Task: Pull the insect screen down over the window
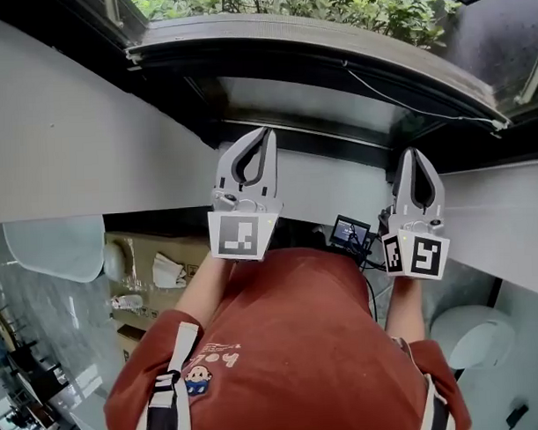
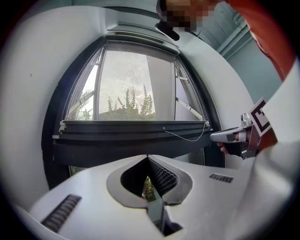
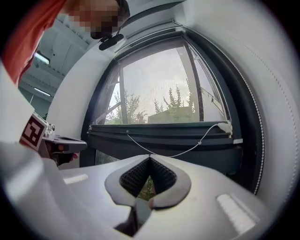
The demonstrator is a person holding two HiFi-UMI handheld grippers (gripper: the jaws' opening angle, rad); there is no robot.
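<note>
- Head view: your left gripper (image 1: pixel 264 132) and right gripper (image 1: pixel 413 152) point side by side at the window (image 1: pixel 318 98). They are well apart from each other, with smooth white wall (image 1: pixel 72 128) running off on both sides.
- In the left gripper view, your fingers (image 2: pixel 161 176) meet at the tips. Only leaves show through the hollow behind the tips, and nothing is pinched there.
- In the right gripper view, those fingers (image 3: pixel 136 176) are also pressed together at the tips, with nothing caught between them.
- The screen (image 2: pixel 136 79) is drawn part-way over the window. Its hazy grey mesh fills the upper pane and softens the trees behind it.
- The screen's rail (image 2: pixel 136 129) is a dark, matte bar with stepped ledges that runs straight across the window from side to side. In both gripper views it sits just above your fingertips.
- Under the rail there is an open gap (image 2: pixel 77 171) where the leaves look sharp and unveiled.
- The dark frame (image 3: pixel 248 140) closes the opening in on the left and right. The rail's ends reach almost to it, leaving little side room.
- A thin white cord (image 3: pixel 178 152) sags in a loose curve below the rail. One end is fixed near the rail's right end, and in the right gripper view the low point of the curve hangs close above your fingertips.
- The gripper shells are smooth, pale grey plastic, and the pads inside the fingers are black and finely ribbed.
</note>
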